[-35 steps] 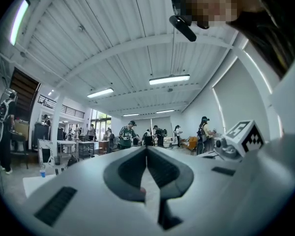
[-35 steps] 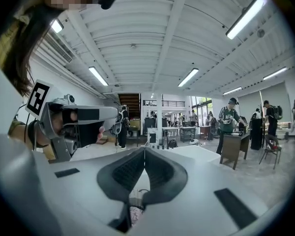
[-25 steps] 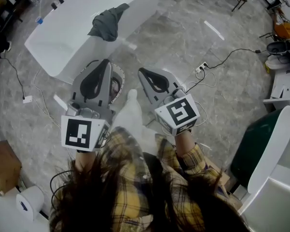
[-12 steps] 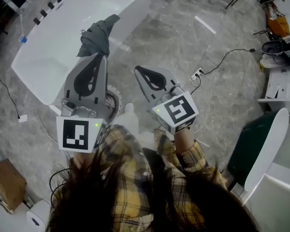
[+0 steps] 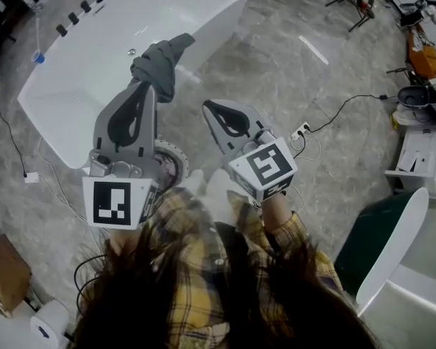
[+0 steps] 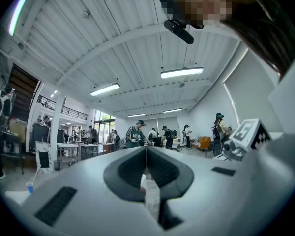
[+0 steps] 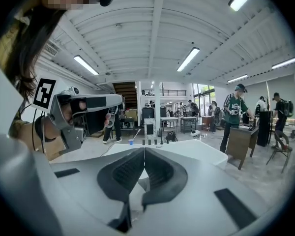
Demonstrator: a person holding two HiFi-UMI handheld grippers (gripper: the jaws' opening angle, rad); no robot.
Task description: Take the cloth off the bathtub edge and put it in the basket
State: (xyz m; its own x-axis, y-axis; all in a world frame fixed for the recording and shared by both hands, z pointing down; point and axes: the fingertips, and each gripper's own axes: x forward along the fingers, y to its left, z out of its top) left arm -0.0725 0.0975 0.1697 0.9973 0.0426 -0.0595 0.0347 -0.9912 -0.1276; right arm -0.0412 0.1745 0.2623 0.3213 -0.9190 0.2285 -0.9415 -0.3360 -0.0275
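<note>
A dark grey-green cloth hangs bunched over the near edge of the white bathtub. In the head view my left gripper points at it, its tip just short of the cloth's lower end, jaws shut and empty. My right gripper is held to the right over the floor, also shut and empty. The round basket stands on the floor by the tub, mostly hidden under the left gripper. Both gripper views look level across the hall: left gripper, right gripper, with the bathtub beyond the right one.
A power strip and cables lie on the stone floor to the right. A dark green and white fixture stands at the right edge, a cardboard box and a paper roll at the lower left. Several people stand in the hall.
The bathtub and cloth have drawn closer to the grippers. The left gripper's tip went from beside the basket up to just under the cloth. Both grippers stayed shut.
</note>
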